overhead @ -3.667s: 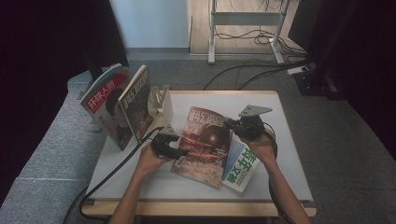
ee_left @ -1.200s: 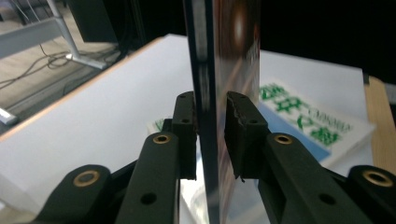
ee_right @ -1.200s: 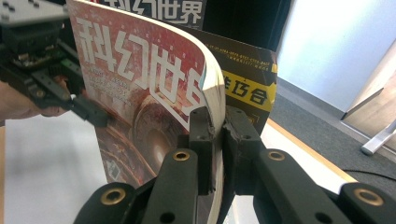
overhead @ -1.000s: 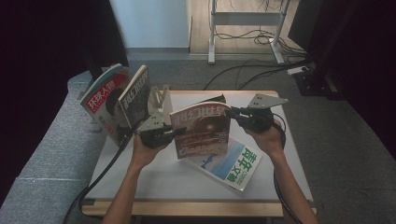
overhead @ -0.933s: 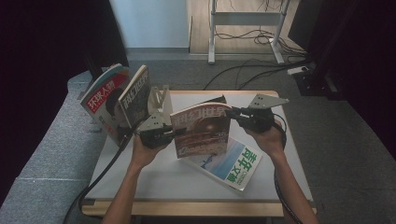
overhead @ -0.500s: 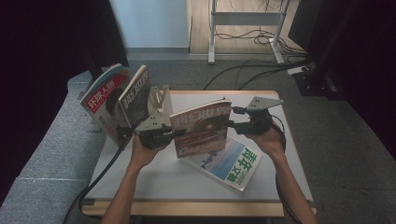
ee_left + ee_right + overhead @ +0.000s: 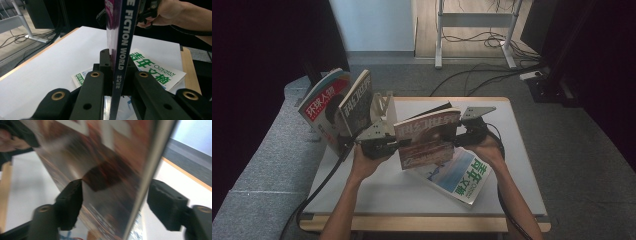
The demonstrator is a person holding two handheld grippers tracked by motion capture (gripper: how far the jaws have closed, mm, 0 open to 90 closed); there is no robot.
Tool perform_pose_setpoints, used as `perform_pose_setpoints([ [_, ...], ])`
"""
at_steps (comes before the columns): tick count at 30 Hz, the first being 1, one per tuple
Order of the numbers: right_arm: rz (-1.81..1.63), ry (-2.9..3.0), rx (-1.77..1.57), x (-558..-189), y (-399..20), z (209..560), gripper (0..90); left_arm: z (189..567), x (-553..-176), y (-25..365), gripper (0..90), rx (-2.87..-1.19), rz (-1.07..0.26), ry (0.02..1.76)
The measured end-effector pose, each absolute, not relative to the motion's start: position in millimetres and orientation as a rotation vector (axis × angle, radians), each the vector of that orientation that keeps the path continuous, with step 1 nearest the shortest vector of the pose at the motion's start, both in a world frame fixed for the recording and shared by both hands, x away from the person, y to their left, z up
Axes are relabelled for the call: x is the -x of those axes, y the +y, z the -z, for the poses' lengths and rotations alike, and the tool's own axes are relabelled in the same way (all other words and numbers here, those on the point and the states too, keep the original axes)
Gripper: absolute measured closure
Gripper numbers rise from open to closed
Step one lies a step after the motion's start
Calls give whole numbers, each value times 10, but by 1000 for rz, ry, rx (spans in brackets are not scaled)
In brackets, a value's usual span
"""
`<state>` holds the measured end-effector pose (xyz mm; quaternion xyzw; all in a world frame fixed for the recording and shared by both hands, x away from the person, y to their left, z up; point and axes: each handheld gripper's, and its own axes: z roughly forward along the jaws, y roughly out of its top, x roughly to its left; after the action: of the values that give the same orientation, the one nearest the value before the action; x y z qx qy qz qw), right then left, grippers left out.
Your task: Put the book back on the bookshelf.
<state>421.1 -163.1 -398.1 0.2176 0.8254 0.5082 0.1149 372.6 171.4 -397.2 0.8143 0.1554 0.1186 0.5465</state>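
White worktop [image 7: 522,165]: left claw [image 7: 388,146] clamps the upright magazine's [image 7: 427,137] stiff spine; right claw [image 7: 464,136] gapes around its floppy, slippery edge.

A white-topped table [image 7: 377,187] with a wooden edge is seen on grey carpet. A magazine with green lettering [image 7: 459,175] is laid flat right of centre near the front. A metal bookstand [image 7: 382,107] is set at the far left.

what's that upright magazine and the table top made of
Upright brown-covered magazine: glossy coated paper, judging by the sheen on its cover in the right gripper view and its thin printed spine. White table top: matt white surface with a light wood-look edge, probably laminated board.
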Motion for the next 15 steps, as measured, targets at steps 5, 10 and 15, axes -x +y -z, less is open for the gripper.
perform_pose_setpoints([
  [5,-1542,2399,-622,-4193,-1628,3867,385,3970,-3731,1715,836,-1931,-284,376],
  [10,-1603,2355,-626,-4158,-1699,3788,460,3971,-3736,1713,836,-1927,-291,389],
  [15,-1612,2318,-625,-4107,-1752,3698,536,3970,-3738,1713,835,-1927,-293,392],
])
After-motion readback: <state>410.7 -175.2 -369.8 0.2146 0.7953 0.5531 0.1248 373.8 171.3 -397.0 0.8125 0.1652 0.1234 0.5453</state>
